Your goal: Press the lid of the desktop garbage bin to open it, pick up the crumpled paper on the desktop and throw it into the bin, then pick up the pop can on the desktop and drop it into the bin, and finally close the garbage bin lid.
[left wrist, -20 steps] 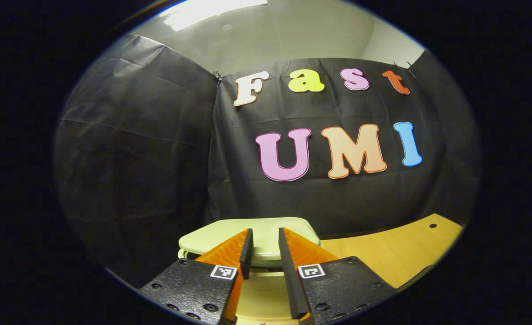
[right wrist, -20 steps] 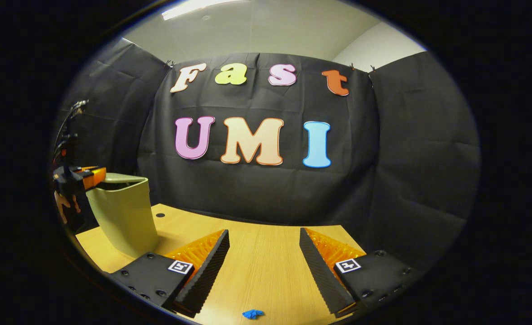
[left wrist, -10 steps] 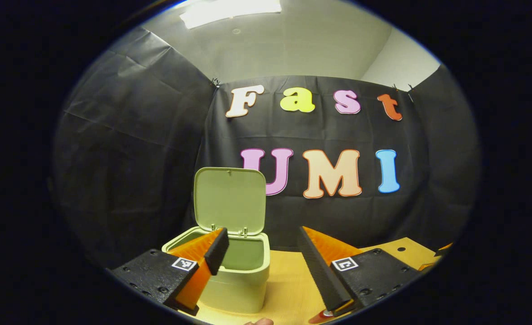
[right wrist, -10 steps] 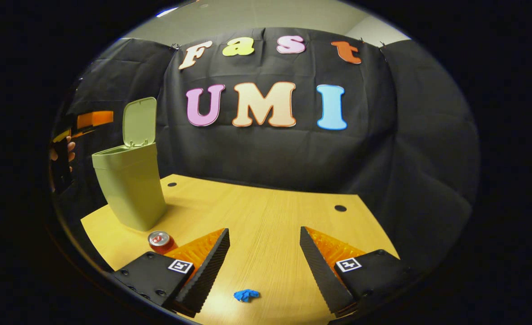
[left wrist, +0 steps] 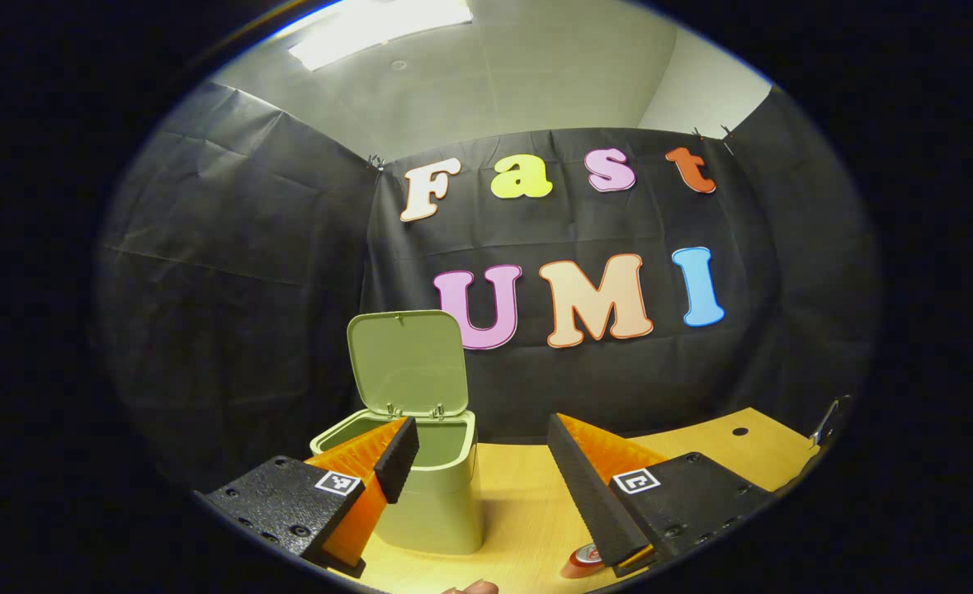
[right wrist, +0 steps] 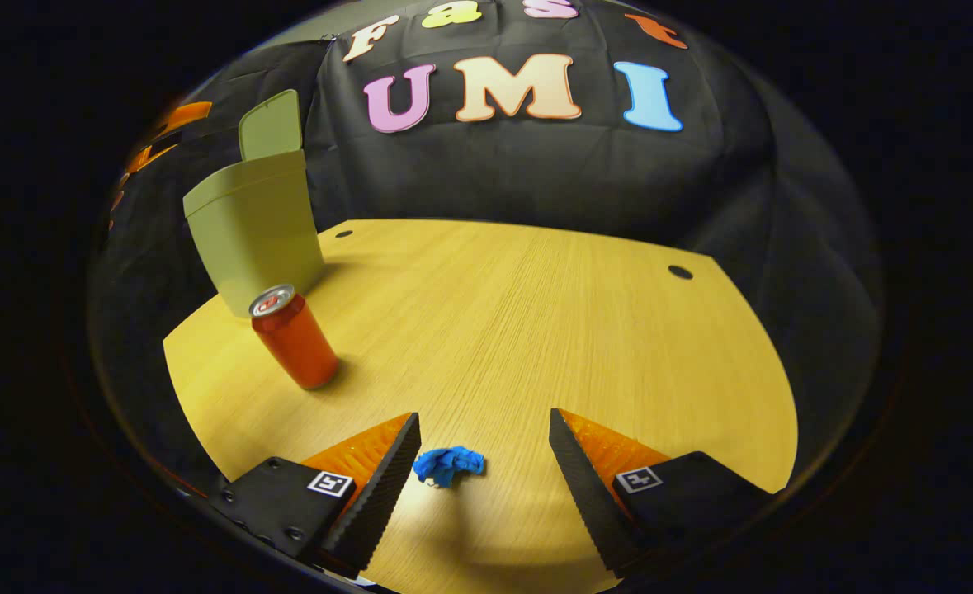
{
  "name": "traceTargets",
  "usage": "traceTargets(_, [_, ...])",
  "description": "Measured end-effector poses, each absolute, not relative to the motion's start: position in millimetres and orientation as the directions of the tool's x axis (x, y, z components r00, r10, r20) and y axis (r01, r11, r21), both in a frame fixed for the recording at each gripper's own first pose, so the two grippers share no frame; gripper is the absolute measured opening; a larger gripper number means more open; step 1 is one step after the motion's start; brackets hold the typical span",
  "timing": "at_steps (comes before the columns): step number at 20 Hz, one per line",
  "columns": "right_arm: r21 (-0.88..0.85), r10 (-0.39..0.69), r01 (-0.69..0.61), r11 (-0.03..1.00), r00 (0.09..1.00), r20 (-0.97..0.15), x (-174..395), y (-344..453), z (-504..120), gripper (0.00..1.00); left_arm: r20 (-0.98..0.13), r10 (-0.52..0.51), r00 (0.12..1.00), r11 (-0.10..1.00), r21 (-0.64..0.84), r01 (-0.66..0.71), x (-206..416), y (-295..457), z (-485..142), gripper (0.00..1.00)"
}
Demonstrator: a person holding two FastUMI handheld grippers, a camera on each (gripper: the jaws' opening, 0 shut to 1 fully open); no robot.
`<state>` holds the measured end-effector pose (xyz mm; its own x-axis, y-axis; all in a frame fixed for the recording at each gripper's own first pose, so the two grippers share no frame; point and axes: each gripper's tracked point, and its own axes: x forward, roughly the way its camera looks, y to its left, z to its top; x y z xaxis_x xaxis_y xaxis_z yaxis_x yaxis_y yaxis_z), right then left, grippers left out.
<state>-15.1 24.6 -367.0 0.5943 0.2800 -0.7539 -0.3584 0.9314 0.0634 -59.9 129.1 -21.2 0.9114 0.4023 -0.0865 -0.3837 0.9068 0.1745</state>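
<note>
- Right gripper (right wrist: 484,462): jaws spread wide and empty, above the wooden desktop (right wrist: 536,330).
- Crumpled paper (right wrist: 448,464): a small blue wad lying on the desktop between the right fingers, nearer the left one; contact cannot be determined.
- Pop can (right wrist: 294,337): red with a silver top, upright, just in front of the bin.
- Left gripper (left wrist: 478,470): jaws released, holding nothing; its own fingers cover part of the bin rim and most of the can.
- Garbage bin (left wrist: 436,503): pale green, lid (left wrist: 408,361) raised upright; interior contents not discernible.

Black cloth walls (left wrist: 247,272) enclose a light wooden desktop (right wrist: 536,330), with a pale ceiling (left wrist: 519,74) and bright light panel (left wrist: 379,25) at upper left.
</note>
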Motion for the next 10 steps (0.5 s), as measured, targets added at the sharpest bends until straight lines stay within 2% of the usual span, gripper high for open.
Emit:
traceTargets(4, [0.084,0.303,-0.402,0.912,0.521,-0.798,-20,27,-391,0.96,-0.107,0.453,0.885,0.88,0.211,-0.425,-73,124,-25,0.97])
traceTargets(6, [0.095,0.317,-0.431,0.897,0.479,-0.819,-24,29,-402,0.9,-0.113,0.469,0.876,0.872,0.219,-0.439,-81,122,-26,0.95])
traceTargets(7, [0.096,0.317,-0.451,0.887,0.443,-0.839,-32,30,-408,0.8,-0.117,0.479,0.87,0.866,0.223,-0.447,-84,122,-26,0.95])
traceTargets(8, [0.078,0.319,-0.457,0.886,0.48,-0.817,-26,30,-401,0.67,-0.12,0.489,0.864,0.861,0.224,-0.456,-87,124,-27,0.95])
traceTargets(10, [0.062,0.318,-0.478,0.876,0.477,-0.819,-24,26,-406,0.38,-0.133,0.508,0.851,0.854,0.208,-0.477,-91,125,-31,0.95])
